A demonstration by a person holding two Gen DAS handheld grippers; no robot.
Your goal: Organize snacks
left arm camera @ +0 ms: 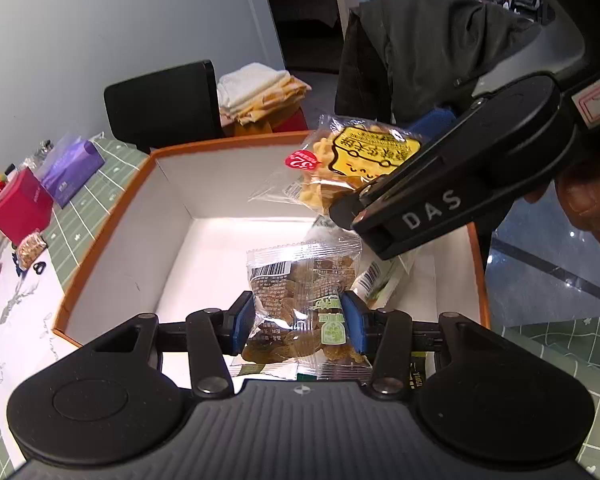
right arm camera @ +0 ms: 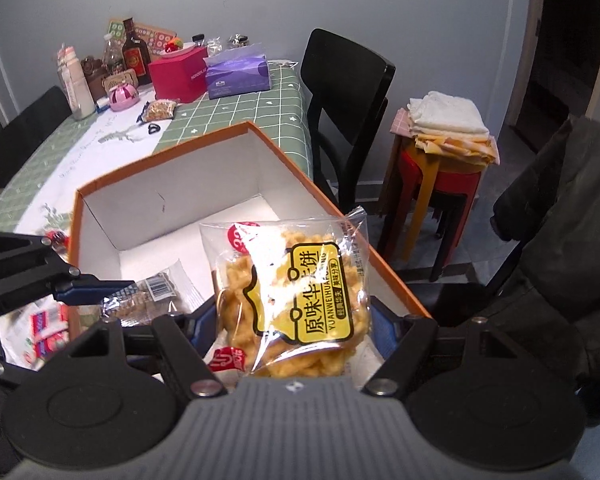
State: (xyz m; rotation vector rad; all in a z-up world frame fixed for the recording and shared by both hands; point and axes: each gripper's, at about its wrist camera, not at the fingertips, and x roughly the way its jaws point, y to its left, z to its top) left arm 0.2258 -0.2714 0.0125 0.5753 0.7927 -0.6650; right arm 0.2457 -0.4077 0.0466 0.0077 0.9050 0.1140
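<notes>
The worktop [right arm camera: 236, 120], covered by a green checked cloth with a white patterned runner, carries a large open box [right arm camera: 100, 216] with an orange rim and white inside walls, standing at the near end of the worktop beside a black chair [right arm camera: 340, 92]. Both grippers hang over this box, each pointing steeply down into it. The right gripper [right arm camera: 292, 320] has its blue fingers [right arm camera: 384, 332] closed on a clear waffle-biscuit packet [right arm camera: 292, 292] with a yellow label: the packet stands upright between them, its lower half squeezed at both sides and its top rising past the fingertips, above the box's near right corner. In the left wrist view the same packet [left arm camera: 340, 164] sticks out beyond the right gripper's black arm, held clear above the box floor. The left gripper [left arm camera: 298, 320] has its blue fingers [left arm camera: 244, 320] pressed against the two side edges of a smaller clear packet of brown dried fruit [left arm camera: 300, 288], barcode facing up, which lies lengthwise between them with its far end reaching beyond the fingertips, over the white floor of the box. More wrapped snacks [left arm camera: 376, 280] lie on the box floor under the right gripper. At the worktop's far end sit a purple tissue box [right arm camera: 238, 74], a red carton [right arm camera: 178, 74], a small bag of nuts [right arm camera: 162, 110] and bottles against the wall.
</notes>
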